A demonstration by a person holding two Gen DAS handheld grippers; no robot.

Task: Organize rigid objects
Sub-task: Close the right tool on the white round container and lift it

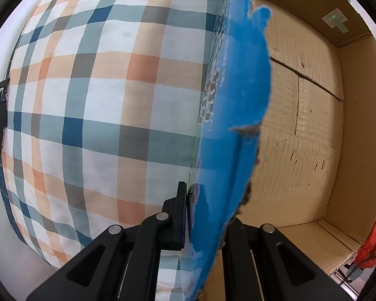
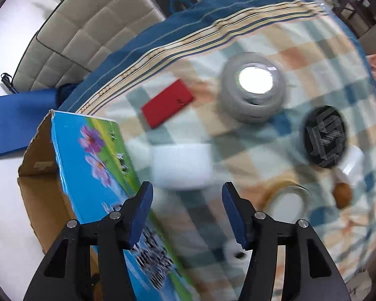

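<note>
Checked cloth (image 2: 238, 130) in blue, orange and white covers the bed here, and along its far edge runs a striped band, then a plain blue border. Past that, a quilted grey cushion (image 2: 87, 25) leans by the pale floor, and a flat blue mat (image 2: 20, 123) lies on the floor near the box's corner.

Look at the cardboard box (image 2: 87, 165), standing at the left side of the bed, blue outside with purple flowers printed on it, bare brown inside. The left gripper (image 1: 203, 215) is clamped on the box's blue wall, one finger on the printed outside, the other on the inside, and from that camera the brown interior (image 1: 300, 125) shows nothing in it, only scuffed cardboard and two taped patches near the top.

Over on the right, the right gripper (image 2: 188, 215) hangs above the cloth with its blue-padded fingers apart and nothing between them. The view is blurred. Spread on the cloth beyond it: a red flat box (image 2: 166, 102) nearest the striped band, a white block (image 2: 181, 166) just ahead of the fingers, a grey round tin (image 2: 253, 92) farther off, a black oval disc (image 2: 323, 135) to the right, a roll of tape (image 2: 285, 200), a small brown ball (image 2: 342, 194), and a small white roll (image 2: 235, 253) close under the right finger.
</note>
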